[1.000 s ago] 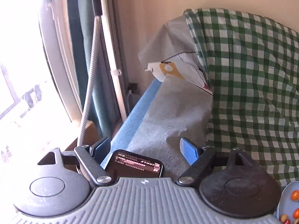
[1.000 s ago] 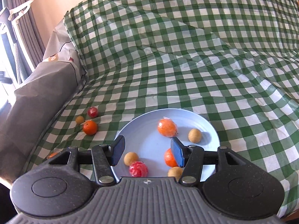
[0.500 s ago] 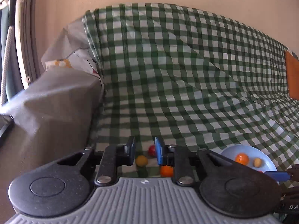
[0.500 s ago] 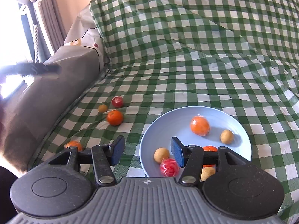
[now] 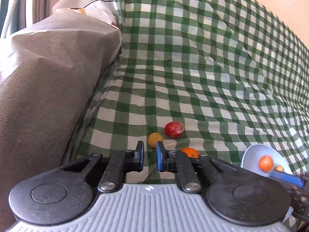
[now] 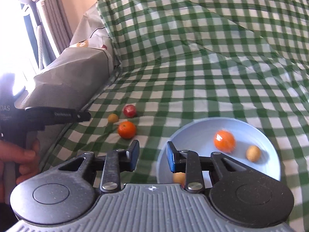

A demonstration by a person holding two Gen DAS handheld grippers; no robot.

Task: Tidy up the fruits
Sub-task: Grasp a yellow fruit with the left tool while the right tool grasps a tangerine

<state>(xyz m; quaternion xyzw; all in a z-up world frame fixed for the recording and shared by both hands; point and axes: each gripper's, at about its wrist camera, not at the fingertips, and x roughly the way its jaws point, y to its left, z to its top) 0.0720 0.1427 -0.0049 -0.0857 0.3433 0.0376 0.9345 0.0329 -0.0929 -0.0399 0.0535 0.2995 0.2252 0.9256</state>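
Note:
Three loose fruits lie on the green checked cloth (image 5: 193,67): a red one (image 5: 173,129), a small yellow one (image 5: 154,139) and an orange (image 5: 190,152). My left gripper (image 5: 150,155) is open by a narrow gap, empty, just short of the yellow fruit. A light blue plate (image 6: 202,127) holds an orange (image 6: 224,141) and small yellow fruits (image 6: 253,153). My right gripper (image 6: 152,155) is open and empty, at the plate's left rim. The same loose orange (image 6: 126,129), red fruit (image 6: 129,110) and yellow fruit (image 6: 113,118) show in the right wrist view.
A grey covered armrest (image 5: 48,77) rises on the left, beside the loose fruits. The checked backrest (image 6: 193,29) stands behind. A window and curtain (image 6: 48,19) are at far left. The left gripper body (image 6: 54,114) and a hand show in the right wrist view.
My left gripper swung from the window side to the loose fruits and narrowed its jaws. My right gripper shifted left, off the plate's middle to its left rim.

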